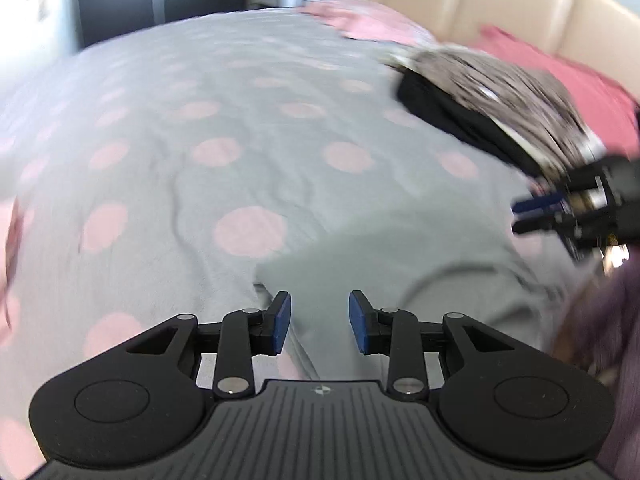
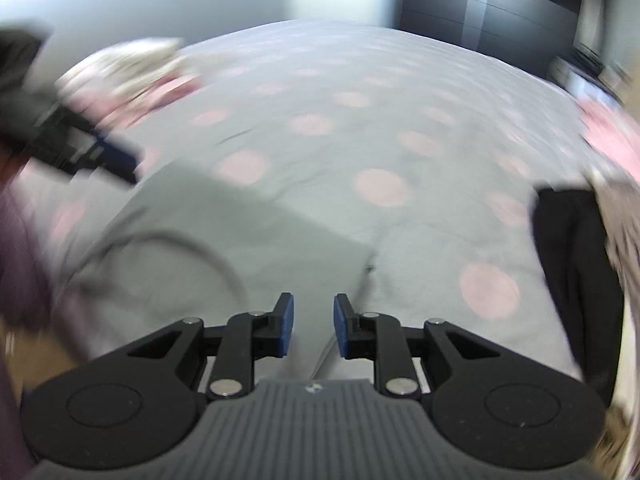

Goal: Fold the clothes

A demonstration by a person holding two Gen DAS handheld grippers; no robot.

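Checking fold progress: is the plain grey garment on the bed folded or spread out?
Folded, at least partly: the grey garment shows a straight doubled edge and a squared corner on the dotted bedspread. Both views are blurred.

On the grey bedspread (image 1: 208, 92) with pink dots lies one flat grey garment (image 2: 224, 236). Beside that garment, toward the beige headboard (image 1: 500, 0), sits one stack of folded clothes: one black piece (image 1: 452, 120) under one speckled piece (image 1: 516, 92). Two pink pillows (image 1: 568, 84) lie against the headboard. Two grippers show, left (image 1: 320, 322) and right (image 2: 314, 330).
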